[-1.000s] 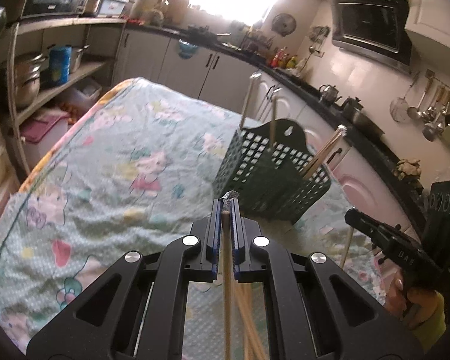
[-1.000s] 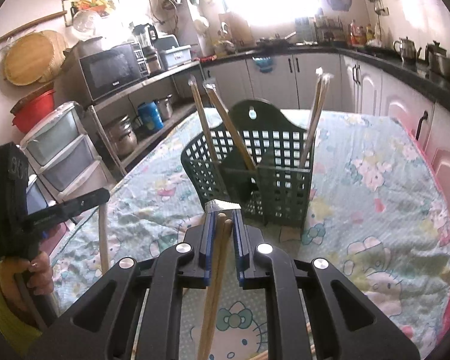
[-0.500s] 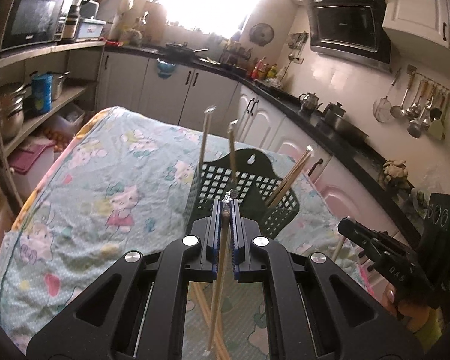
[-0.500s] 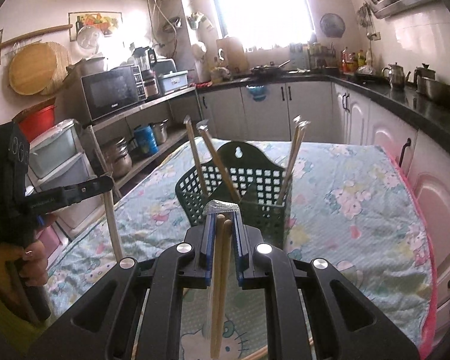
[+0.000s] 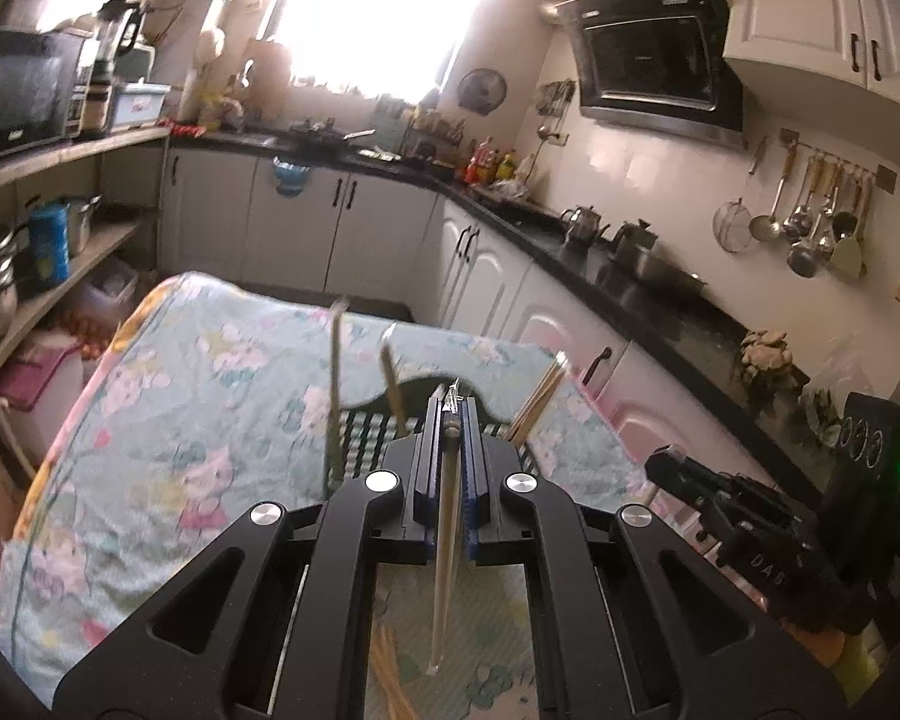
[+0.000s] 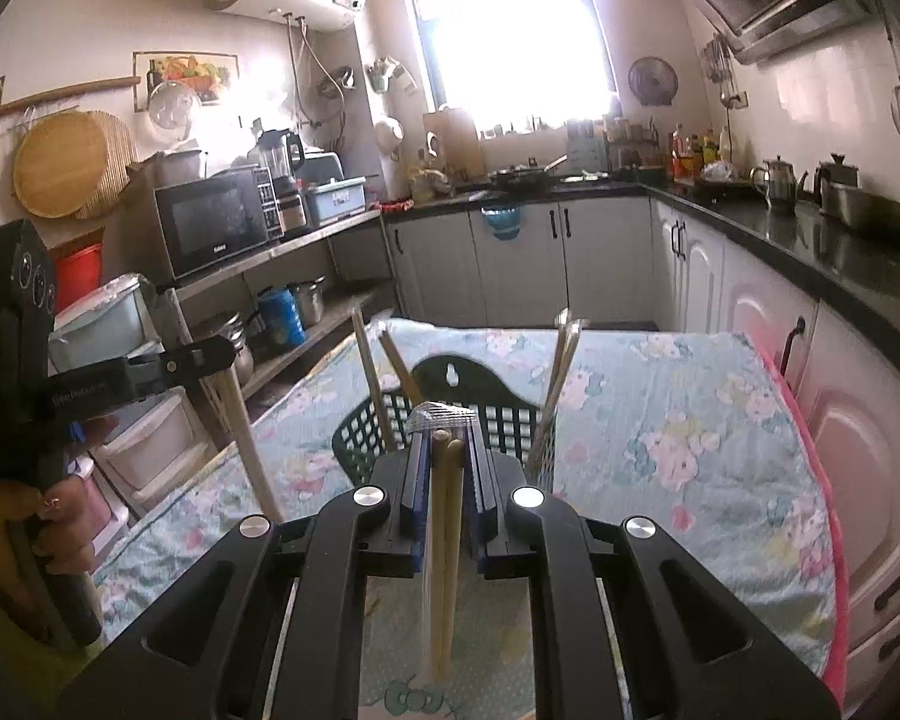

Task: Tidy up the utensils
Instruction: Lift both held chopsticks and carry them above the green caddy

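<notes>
The left tool (image 5: pixel 448 414) squeezes 1 wrapped chopstick (image 5: pixel 444 540). The right tool (image 6: pixel 447 444) squeezes a wrapped pair of chopsticks (image 6: pixel 444 546). Both hang above the desk (image 6: pixel 690 450), near the green basket (image 6: pixel 366 444). I think each should go in straight down, slowly. Sticks in the basket (image 6: pixel 369 372) lean and could get bumped.

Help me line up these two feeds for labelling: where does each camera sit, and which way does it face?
Left wrist: rides the left gripper, faces the green basket; right gripper shows at right.
Right wrist: rides the right gripper, faces the basket; left gripper and hand at left.
Shared: basket, floral tablecloth, window.
</notes>
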A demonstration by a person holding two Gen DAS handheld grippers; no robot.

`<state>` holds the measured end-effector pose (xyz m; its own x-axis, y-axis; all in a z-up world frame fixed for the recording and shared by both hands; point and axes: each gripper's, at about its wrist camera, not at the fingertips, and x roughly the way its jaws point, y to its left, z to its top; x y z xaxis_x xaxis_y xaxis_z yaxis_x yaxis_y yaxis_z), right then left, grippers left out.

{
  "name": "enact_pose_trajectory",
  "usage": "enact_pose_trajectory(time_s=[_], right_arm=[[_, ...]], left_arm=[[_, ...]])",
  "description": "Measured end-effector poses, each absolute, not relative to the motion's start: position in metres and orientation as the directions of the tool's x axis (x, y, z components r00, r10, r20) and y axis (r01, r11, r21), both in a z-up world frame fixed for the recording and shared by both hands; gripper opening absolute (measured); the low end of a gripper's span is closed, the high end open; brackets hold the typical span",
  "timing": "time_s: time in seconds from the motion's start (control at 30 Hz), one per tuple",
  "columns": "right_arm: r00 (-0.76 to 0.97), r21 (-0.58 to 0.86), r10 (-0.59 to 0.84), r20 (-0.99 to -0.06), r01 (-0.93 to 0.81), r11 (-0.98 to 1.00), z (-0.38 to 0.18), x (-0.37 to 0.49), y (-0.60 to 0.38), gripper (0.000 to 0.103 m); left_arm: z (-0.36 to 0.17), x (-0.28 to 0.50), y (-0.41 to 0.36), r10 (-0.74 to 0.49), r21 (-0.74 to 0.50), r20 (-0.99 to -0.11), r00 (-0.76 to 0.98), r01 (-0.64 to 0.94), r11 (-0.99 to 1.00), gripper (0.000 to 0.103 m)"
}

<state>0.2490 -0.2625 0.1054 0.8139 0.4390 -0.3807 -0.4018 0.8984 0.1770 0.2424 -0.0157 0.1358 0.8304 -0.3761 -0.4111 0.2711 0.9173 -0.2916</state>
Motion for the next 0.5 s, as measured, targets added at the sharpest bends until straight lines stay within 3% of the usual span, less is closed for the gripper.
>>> enact_pose_trajectory(time_s=[0.5], right_arm=[[0.868, 0.132, 0.412, -0.277, -0.39, 0.911, 0.171, 0.295, -0.259, 0.011]], left_arm=[[0.199, 0.297, -0.039, -0.331, -0.243, -0.292, 0.897, 0.265, 0.933, 0.001]])
